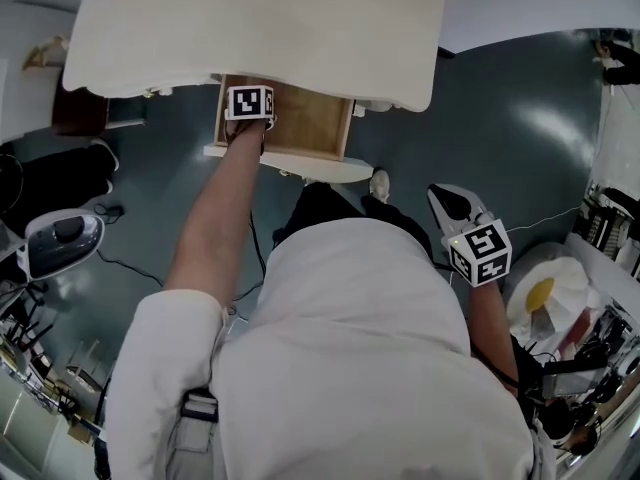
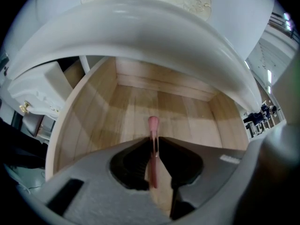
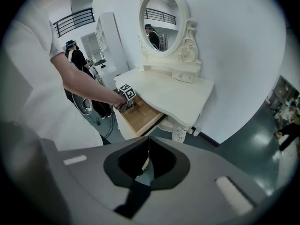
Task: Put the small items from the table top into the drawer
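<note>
Your left gripper [image 2: 153,143] reaches into the open drawer [image 2: 89,116], its fingers narrow, pinching a thin pink item [image 2: 153,123] over the wooden bottom. Your right gripper [image 3: 148,142] hangs well apart from the drawer, jaws pressed together, empty.

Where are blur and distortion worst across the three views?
Left gripper view: strong fisheye bows the table edge into an arc; the left gripper body is soft, the pink item and drawer sharper. Right gripper view: black vignette corners, right gripper body blurred. Head view: curved edges, even light.
</note>
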`<state>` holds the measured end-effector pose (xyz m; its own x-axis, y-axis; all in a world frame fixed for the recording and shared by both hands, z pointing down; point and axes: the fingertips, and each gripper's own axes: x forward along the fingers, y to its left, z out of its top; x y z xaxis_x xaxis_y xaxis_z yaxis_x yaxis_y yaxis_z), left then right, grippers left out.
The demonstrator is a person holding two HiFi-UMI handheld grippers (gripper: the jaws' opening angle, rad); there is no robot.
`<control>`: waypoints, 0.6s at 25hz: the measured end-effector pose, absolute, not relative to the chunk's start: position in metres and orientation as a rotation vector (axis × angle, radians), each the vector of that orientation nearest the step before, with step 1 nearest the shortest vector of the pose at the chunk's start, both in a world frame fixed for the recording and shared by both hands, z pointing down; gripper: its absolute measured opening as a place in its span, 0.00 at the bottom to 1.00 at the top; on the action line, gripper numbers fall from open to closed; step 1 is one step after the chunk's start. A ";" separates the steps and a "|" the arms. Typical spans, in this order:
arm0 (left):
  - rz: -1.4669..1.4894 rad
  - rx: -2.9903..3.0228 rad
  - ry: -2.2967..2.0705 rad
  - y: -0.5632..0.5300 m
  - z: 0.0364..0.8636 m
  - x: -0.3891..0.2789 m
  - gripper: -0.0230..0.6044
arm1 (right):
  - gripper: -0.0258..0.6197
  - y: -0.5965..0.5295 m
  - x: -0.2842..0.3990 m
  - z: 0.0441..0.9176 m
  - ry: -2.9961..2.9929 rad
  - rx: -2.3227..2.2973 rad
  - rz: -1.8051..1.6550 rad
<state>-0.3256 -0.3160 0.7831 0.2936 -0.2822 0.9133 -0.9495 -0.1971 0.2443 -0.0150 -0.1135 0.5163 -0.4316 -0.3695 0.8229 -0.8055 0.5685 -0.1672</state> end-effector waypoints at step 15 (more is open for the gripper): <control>0.915 1.744 -1.223 -0.311 0.740 -0.326 0.18 | 0.05 -0.115 -0.006 0.521 -2.119 0.892 0.690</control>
